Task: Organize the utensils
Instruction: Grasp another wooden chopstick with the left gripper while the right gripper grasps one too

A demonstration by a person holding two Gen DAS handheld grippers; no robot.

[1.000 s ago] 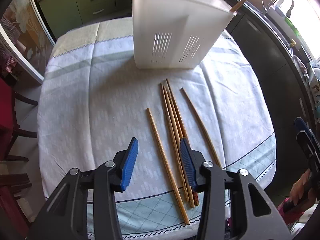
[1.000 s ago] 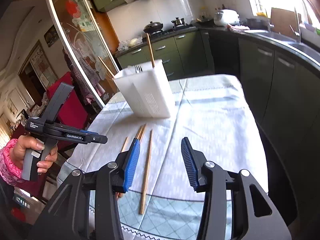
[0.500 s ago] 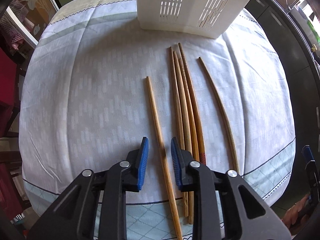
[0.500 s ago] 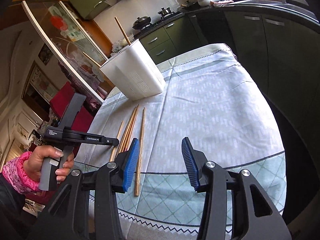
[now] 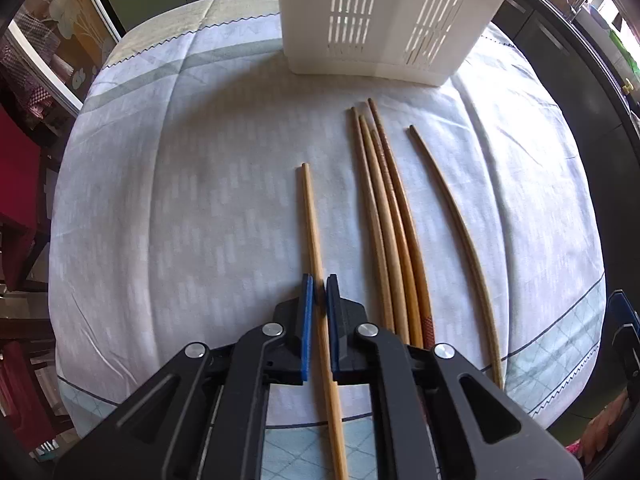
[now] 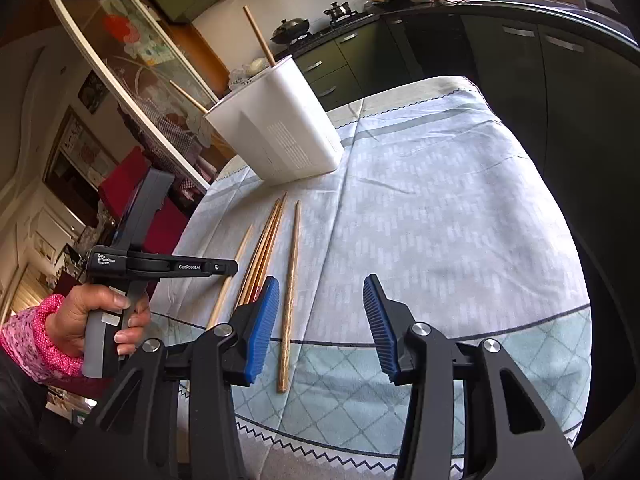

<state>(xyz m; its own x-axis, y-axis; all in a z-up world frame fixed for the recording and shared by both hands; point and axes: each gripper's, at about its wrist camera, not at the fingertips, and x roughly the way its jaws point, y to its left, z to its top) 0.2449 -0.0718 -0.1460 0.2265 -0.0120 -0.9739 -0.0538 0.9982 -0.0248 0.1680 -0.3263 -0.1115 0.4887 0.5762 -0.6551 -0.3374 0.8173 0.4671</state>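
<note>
Wooden chopstick (image 5: 310, 216), palest, leftmost on table (image 5: 192, 208): clamped by left tongs (image 5: 319, 294). Right tongs (image 6: 320, 304): half-spread, empty. Step: pickup. Next: lifted, tipped upright into white holder (image 5: 384, 16).

Left gripper (image 5: 319, 290) pinches the pale chopstick (image 5: 311, 220) on the tablecloth (image 5: 180, 200).

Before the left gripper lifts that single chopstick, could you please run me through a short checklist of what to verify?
1. Left gripper closed on the pale chopstick: ok, the jaws have just closed with the stick between the pads.
2. Only one stick caught: ok, the bundle of four chopsticks lies apart to the side.
3. Grip near the stick's middle: not ok, it sits toward the near end.
4. White utensil holder upright: ok.
5. Room inside the holder: cannot tell.
6. Right gripper clear: ok, open and empty.
</note>
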